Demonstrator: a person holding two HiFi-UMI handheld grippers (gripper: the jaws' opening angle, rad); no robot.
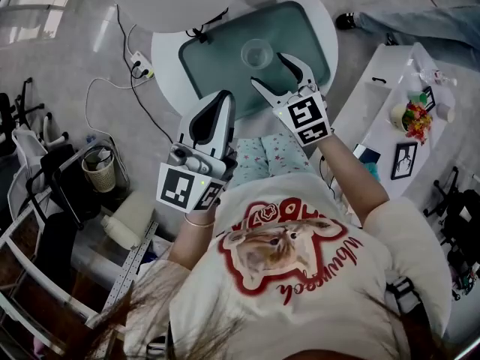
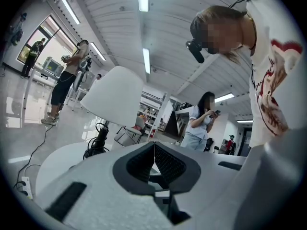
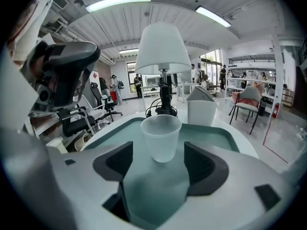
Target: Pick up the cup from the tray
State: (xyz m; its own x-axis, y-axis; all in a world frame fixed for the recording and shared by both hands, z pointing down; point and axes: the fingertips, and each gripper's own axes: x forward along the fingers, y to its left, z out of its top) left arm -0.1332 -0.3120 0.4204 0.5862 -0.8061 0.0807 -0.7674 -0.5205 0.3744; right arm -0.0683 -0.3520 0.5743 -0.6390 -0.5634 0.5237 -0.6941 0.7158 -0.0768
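Right gripper (image 3: 158,158), jaws apart — frosted cup (image 3: 161,137) upright on tray (image 3: 217,136)

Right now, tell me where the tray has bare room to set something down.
The tray is bare left of the cup, out to its left rim, and in its far right corner. Crowded: the near right, where the open right gripper reaches toward the cup, and beyond the far rim, where a lamp and a white bin stand.
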